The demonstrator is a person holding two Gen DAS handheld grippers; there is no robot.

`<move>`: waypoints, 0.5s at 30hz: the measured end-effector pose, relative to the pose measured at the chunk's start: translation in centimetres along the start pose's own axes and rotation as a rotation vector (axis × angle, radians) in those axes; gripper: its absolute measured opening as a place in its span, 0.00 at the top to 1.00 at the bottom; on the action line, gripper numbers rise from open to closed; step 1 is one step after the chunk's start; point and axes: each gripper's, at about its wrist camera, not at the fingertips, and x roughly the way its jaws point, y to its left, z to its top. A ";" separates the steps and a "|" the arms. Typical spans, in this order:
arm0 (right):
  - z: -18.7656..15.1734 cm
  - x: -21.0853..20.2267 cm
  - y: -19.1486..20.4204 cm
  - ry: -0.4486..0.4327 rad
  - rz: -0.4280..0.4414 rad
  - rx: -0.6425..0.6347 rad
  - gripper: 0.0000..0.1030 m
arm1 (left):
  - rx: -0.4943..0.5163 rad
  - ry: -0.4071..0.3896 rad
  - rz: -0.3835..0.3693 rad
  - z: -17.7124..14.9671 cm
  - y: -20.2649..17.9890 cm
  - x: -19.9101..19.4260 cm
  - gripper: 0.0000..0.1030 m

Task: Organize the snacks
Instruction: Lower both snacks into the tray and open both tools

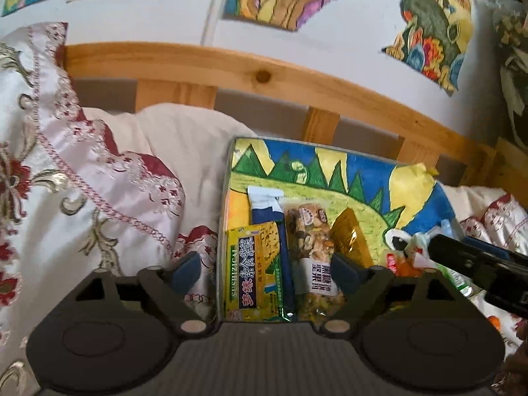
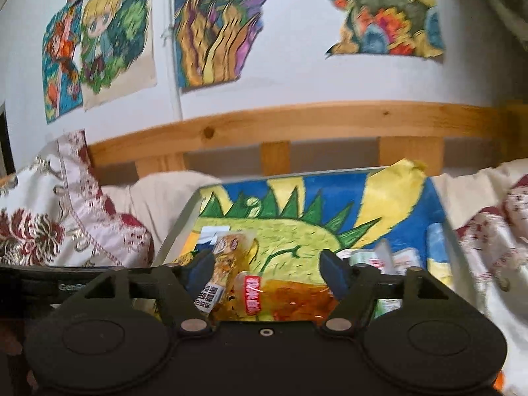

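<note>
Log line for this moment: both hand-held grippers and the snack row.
left hand-held gripper: open, empty | right hand-held gripper: open, empty | yellow cracker pack, nut bar, gold packet: side by side on dinosaur board

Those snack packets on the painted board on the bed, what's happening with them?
A person is sorting snacks with a handheld gripper in each hand. On the dinosaur-painted board, a yellow cracker packet, a nut bar and a gold wrapper lie side by side. Both the left gripper and the right gripper are open, holding nothing.
</note>
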 end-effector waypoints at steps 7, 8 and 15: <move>-0.1 -5.2 -1.3 -0.087 -0.034 0.012 0.08 | -0.012 -0.065 0.008 -0.6 -0.3 -3.8 0.01; -0.3 -6.1 -1.5 -0.107 -0.045 0.012 0.03 | -0.010 -0.074 0.005 -0.8 -0.4 -4.4 0.01; -2.1 -10.9 -2.0 -0.177 -0.134 0.004 0.01 | 0.025 -0.101 -0.015 -2.1 -1.7 -7.4 0.01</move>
